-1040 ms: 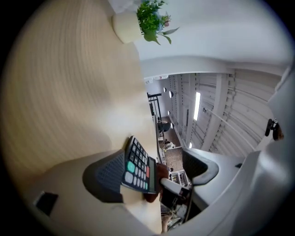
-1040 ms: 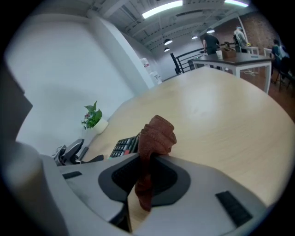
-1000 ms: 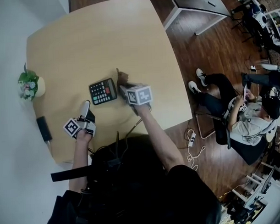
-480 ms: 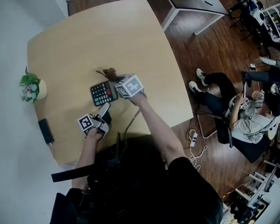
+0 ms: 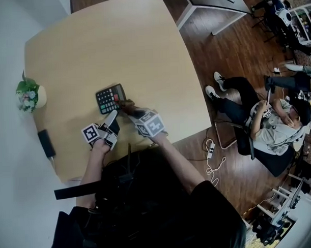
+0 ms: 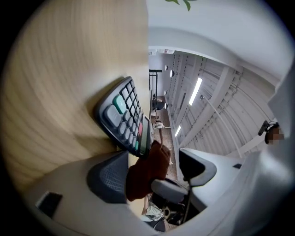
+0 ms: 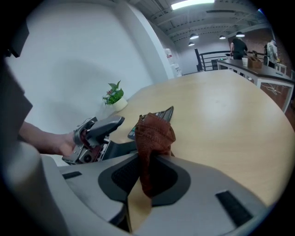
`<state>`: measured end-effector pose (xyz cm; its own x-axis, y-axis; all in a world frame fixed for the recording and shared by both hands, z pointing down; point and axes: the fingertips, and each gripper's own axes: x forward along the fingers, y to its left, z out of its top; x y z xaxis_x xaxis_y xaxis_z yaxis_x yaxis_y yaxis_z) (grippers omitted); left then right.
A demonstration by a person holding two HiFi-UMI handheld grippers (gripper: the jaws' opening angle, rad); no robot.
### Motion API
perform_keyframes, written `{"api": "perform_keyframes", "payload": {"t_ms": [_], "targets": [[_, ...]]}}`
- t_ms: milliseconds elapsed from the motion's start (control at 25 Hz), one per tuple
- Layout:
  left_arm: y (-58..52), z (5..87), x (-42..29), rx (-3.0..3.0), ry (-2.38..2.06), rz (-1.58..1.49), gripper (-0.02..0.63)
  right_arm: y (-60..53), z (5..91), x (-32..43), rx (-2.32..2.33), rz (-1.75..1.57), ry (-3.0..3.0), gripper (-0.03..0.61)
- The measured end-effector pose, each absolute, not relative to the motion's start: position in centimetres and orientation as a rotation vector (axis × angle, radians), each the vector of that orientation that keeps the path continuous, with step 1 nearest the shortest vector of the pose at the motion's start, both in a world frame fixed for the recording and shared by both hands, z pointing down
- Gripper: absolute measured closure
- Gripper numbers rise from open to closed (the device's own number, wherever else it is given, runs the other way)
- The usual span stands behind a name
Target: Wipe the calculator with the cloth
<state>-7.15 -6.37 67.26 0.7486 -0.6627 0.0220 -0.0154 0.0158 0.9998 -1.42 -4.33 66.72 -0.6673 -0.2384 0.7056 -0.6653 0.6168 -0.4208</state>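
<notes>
- The counter [image 5: 117, 41] is smooth and bare around the calculator. If I start rubbing before anything braces it, I judge it will simply skate off across the wood.
- The calculator [image 5: 110, 98] lies flat, keys up, toward my side of the counter, just ahead of both grippers. It looks light, so a sideways stroke could spin it, and too much pressure could punch the keys.
- My left gripper [image 5: 112, 119] lies level, rolled onto its side, its jaws spread wide and closing with nothing pinched. The calculator's near edge sits just ahead of the gap, not inside it. The cloth and the other gripper's tip show in that gap, so closing here could catch those instead of the case.
- My right gripper [image 7: 152, 163] tilts down at the calculator's near corner, its jaws pressed together on the cloth. The two grippers are crowded close and could knock together.
- The cloth [image 7: 154, 131] is only a small brown wad standing past the jaws. If it folds back or pulls loose mid-stroke, bare plastic scrapes the keys.
</notes>
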Motion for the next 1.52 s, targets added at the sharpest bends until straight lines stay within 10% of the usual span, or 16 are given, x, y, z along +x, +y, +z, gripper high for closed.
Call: {"api": "perform_keyframes", "payload": {"t_ms": [520, 1320, 1520], "targets": [[-6.6, 67.3, -7.2, 1.476, -0.606, -0.587, 0.264, -22.2, 63.5, -3.8, 0.799, 0.543, -2.287, 0.515], [-6.8, 66.8, -7.2, 1.463, -0.622, -0.615, 0.267, -1.5, 67.1, -1.8, 0.625, 0.815, -2.190, 0.515], [-5.6, 67.2, -9.7, 1.299, -0.676, -0.737, 0.265, -12.1, 62.6, 1.9, 0.951, 0.666, -2.217, 0.515]]}}
